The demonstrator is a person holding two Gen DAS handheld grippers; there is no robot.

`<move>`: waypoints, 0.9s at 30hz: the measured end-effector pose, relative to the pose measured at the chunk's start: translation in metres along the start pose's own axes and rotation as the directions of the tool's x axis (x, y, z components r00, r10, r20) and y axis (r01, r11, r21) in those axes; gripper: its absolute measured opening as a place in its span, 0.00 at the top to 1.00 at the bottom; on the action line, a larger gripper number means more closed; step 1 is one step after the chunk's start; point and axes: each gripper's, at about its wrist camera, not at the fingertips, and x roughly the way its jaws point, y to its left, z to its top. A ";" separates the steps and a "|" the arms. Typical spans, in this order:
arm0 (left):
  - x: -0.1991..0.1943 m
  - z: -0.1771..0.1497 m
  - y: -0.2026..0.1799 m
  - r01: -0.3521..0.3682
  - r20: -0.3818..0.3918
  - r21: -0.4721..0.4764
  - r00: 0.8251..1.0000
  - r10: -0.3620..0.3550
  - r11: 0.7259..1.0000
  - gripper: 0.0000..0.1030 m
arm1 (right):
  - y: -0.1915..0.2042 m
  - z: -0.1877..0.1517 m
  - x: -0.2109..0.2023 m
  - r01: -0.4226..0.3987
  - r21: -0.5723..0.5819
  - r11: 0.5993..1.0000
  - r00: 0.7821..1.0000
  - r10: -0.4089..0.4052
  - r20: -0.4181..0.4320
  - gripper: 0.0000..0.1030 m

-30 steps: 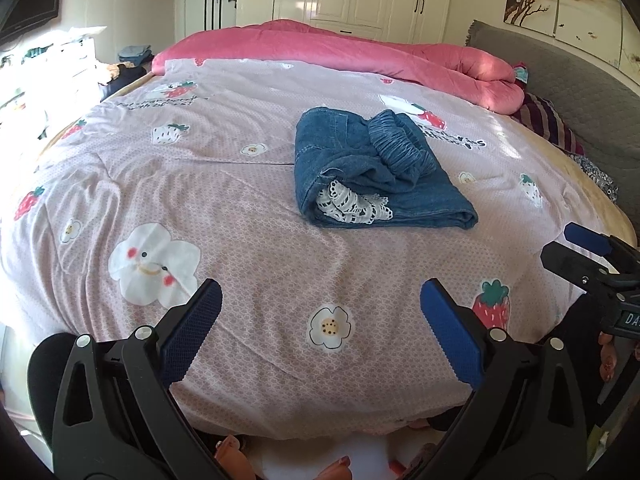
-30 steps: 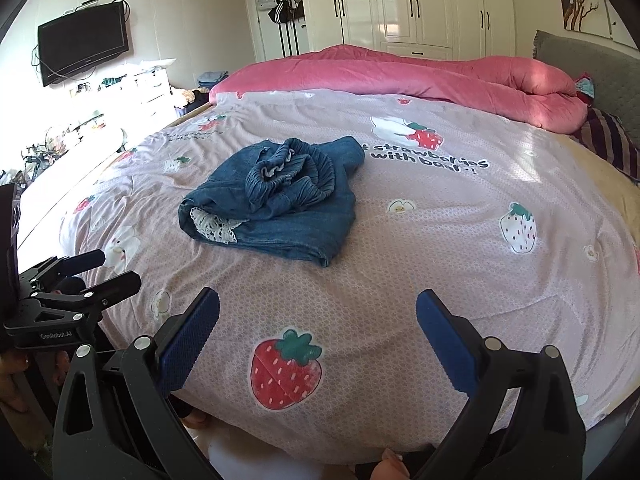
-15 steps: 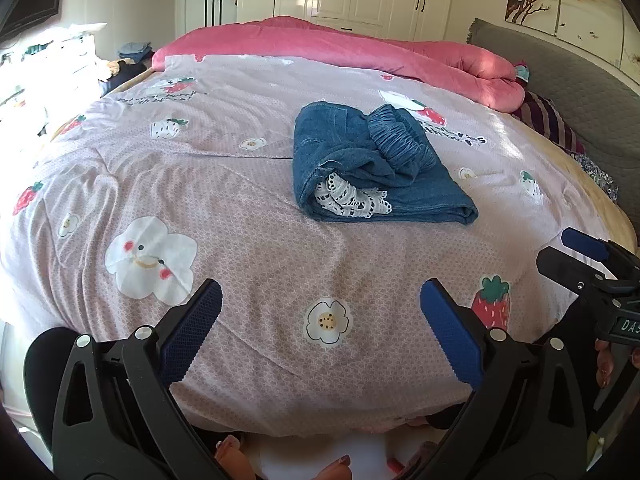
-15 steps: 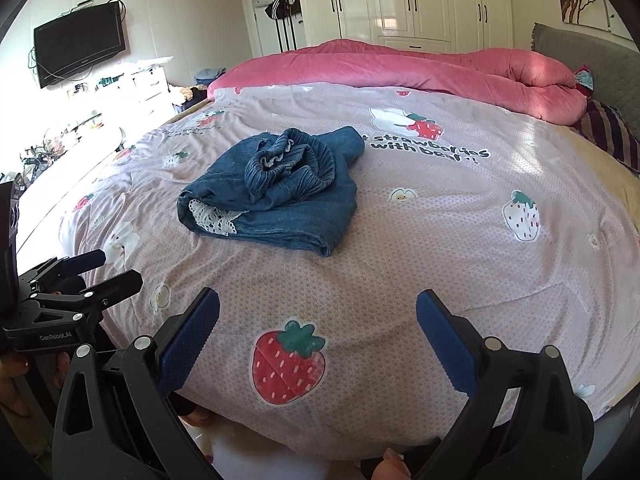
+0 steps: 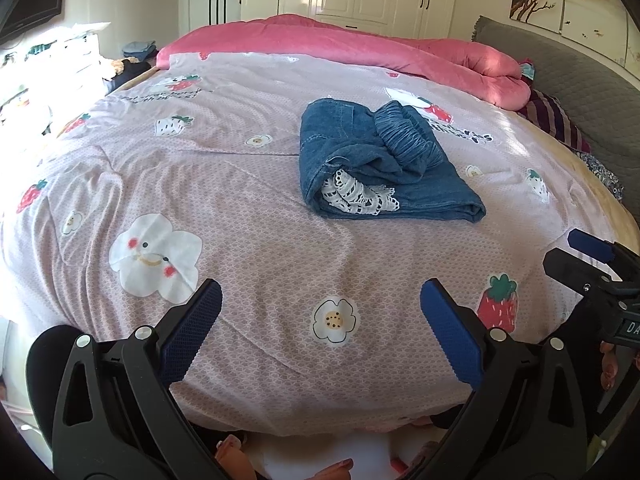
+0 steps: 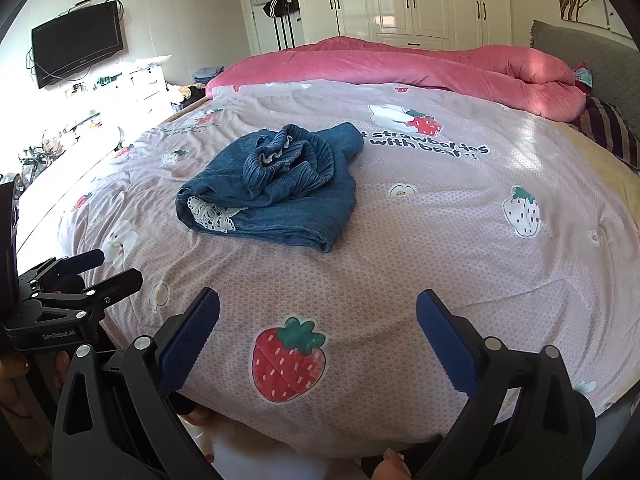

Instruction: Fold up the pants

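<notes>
- We record the pants [image 5: 384,168], blue denim, lying in a folded bundle on the bed [image 5: 256,248], roughly at the middle of its pink printed cover.
- On the pants we see the gathered elastic waistband [image 5: 408,136] bunched on top of the bundle, and white lace trim [image 5: 360,198] showing at the fold's open end, the end nearest the foot of the bed.
- Our left tool [image 5: 320,328] hangs over the foot edge of the bed, well short of the pants. Its blue-padded fingers [image 5: 192,332] stand wide apart and hold nothing.
- Our right tool [image 6: 318,332] is likewise over the foot edge of the bed, well apart from the pants. Its fingers [image 6: 440,340] are spread wide and it holds nothing.
- In the right wrist view, the left tool [image 6: 80,276] shows at the far left, beside the bed's edge; in the left wrist view, the right tool [image 5: 592,264] shows at the far right.
- A printed strawberry [image 6: 288,360] on the cover lies between the right tool's fingers; a printed flower [image 5: 334,320] lies between the left tool's.
- A rolled pink quilt [image 6: 400,68] runs along the far side of the bed, beyond the pants and apart from them.
- A striped pillow [image 5: 556,120] sits at the bed's right side against the grey headboard [image 5: 560,68].
- White wardrobes [image 6: 420,0] stand behind the bed; a television [image 6: 76,44] hangs on the wall to its left.
</notes>
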 end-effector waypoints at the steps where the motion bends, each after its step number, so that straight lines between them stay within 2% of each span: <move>1: 0.000 0.000 0.000 -0.001 0.000 0.002 1.000 0.001 1.000 0.09 | 0.000 0.000 0.000 0.000 -0.001 1.000 1.000 0.000 -0.001 0.04; 27: -0.001 0.003 0.001 -0.018 0.003 0.007 1.000 0.018 1.000 0.09 | -0.004 0.000 -0.001 0.017 -0.002 1.000 1.000 -0.017 -0.007 0.04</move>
